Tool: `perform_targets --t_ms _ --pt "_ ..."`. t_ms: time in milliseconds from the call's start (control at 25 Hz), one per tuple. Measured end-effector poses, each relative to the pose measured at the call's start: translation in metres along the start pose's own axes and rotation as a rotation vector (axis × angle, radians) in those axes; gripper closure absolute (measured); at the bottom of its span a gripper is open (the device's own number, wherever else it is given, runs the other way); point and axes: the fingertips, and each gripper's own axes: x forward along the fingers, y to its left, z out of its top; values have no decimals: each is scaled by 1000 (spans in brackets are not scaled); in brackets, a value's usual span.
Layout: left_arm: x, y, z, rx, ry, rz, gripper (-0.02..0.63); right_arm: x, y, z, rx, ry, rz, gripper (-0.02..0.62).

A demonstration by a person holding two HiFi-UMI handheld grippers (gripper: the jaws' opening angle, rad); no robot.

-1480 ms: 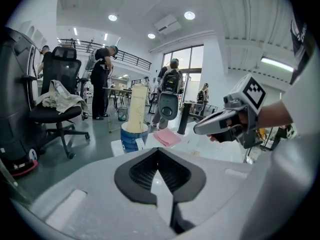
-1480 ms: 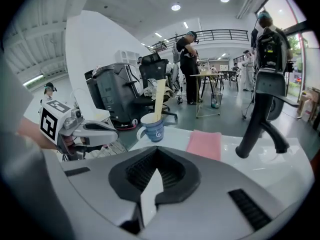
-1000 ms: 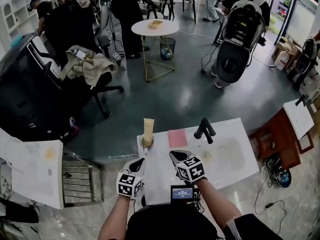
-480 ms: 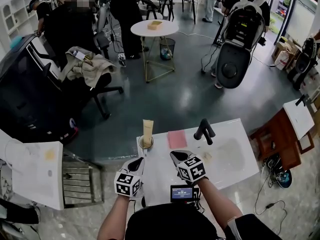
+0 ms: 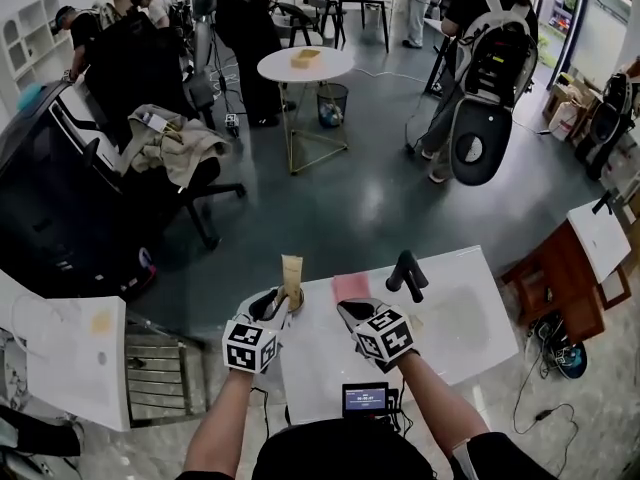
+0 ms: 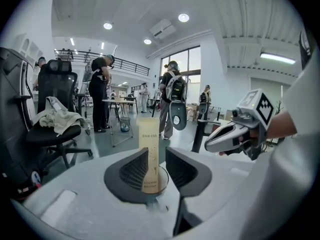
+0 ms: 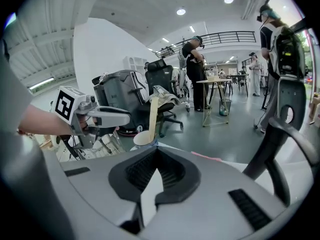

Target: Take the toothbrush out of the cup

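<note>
A tall cream toothbrush box [image 5: 291,272] stands upright in a small white cup [image 5: 294,294] at the far left edge of the white counter [image 5: 455,318]. My left gripper [image 5: 271,305] is right at the cup. In the left gripper view the box [image 6: 149,149] rises between the jaws of that gripper [image 6: 157,156], which are opening, and a gap shows beside the right pad. My right gripper [image 5: 352,314] hovers over the counter to the cup's right, its jaw tips together and nothing in them. From the right gripper [image 7: 156,152] view the cup [image 7: 143,138] lies ahead to the left.
A pink cloth [image 5: 351,286] lies behind the right gripper and a black faucet [image 5: 407,271] stands further right. A small screen [image 5: 365,399] sits at the counter's near edge. Beyond the counter are a black office chair [image 5: 170,158], a round table [image 5: 305,66] and several people.
My left gripper has moved forward and up to the cup, and its jaws have parted around the toothbrush box. My right gripper has edged slightly forward.
</note>
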Motion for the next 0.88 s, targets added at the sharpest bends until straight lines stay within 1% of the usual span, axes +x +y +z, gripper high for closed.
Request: perform_targets --t_ms 120,240,360,400,600,760,840,880 --pt "18 8 9 7 2 31 464 3 -8 7 -4 -7 3 586" --pt "38 14 8 -11 21 59 392 9 -16 10 -1 -2 4 586" --pt "56 17 0 -29 51 57 336 16 -23 9 0 8 -1 586" --pt "61 17 -3 -33 59 53 328 19 -26 8 0 13 0 586" --pt "79 20 -18 -31 102 77 325 25 -36 1 21 28 -1 586" --pt "85 19 -29 9 143 101 332 26 -41 -4 34 33 -6 586" --pt "83 19 -31 17 139 114 400 25 -42 -7 36 38 -10 586" --pt "82 19 -31 16 135 119 410 25 -42 -8 35 40 -12 586"
